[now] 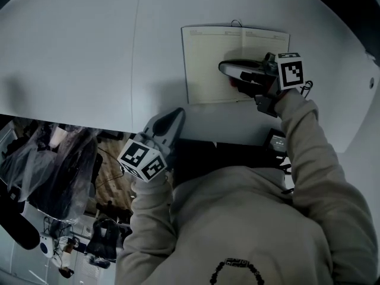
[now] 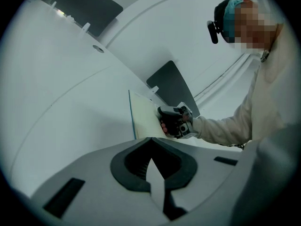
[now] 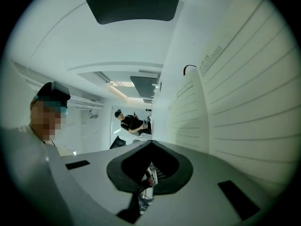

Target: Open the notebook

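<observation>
The notebook (image 1: 214, 64) lies open on the white counter (image 1: 89, 52). The right gripper (image 1: 225, 69) is low over the right page, its fingers clenched on nothing. The left gripper (image 1: 175, 119) is by the near edge, well apart, with its fingers closed and empty too. The pages hump up by the middle, so I think one could flop back over. Nothing pins the book down, so a bump could slide it.

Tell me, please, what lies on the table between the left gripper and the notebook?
Nothing lies there: in the head view only bare white table separates the left gripper from the open notebook.
</observation>
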The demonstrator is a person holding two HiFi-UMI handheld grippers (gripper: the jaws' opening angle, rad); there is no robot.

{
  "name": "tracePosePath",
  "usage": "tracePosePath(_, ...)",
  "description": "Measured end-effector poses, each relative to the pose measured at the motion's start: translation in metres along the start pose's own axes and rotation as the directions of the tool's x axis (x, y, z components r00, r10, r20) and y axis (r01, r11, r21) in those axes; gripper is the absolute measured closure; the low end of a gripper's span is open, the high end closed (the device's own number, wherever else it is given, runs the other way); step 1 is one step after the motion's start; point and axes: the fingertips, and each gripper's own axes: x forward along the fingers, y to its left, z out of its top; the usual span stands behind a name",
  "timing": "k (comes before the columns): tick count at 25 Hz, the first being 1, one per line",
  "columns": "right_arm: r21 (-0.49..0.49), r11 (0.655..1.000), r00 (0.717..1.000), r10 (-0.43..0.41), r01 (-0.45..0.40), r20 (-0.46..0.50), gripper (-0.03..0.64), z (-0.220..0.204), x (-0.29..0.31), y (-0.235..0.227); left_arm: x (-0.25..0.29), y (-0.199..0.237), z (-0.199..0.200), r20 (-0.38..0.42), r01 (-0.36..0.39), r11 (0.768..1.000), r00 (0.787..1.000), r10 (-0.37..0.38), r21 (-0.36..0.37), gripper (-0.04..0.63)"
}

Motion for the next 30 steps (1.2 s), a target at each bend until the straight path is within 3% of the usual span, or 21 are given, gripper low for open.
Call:
tracePosePath(10, -0.008, 0.997, 0.997, 0.072, -0.072, -0.011, 0.595, -0.001, 0.000, 0.007, 0.007, -0.030, -0.031, 0.021, -0.013, 1.000, 1.000, 0.013, -0.011, 0.595)
tracePosePath(19, -0.031, 0.997, 0.997, 0.075, -0.074, 0.022, 0.596, 0.002, -0.002, 0.006, -0.001, -0.041, -0.050, 0.034, -0.030, 1.000, 0.999, 0.030, 0.000, 0.595)
tracePosePath(25, -0.060, 0.998, 0.996, -0.015, 0.020, 0.090, 0.595, -0.001, 0.001, 0.011, -0.018, -0.069, -0.042, 0.067, 0.012, 1.000, 0.998, -0.010, -0.019, 0.595)
tracePosePath(28, -0.033, 0.997, 0.995, -0.065, 0.067, 0.072, 0.595, -0.016, -0.001, 0.003, -0.030, -0.086, -0.025, 0.067, 0.031, 0.999, 0.997, -0.033, 0.031, 0.595)
tracePosePath(30, 0.002, 0.987, 0.987, -0.159, 0.159, 0.033, 0.595, -0.028, -0.009, -0.012, -0.041, -0.091, -0.006, 0.069, 0.032, 0.997, 0.997, -0.038, 0.077, 0.595)
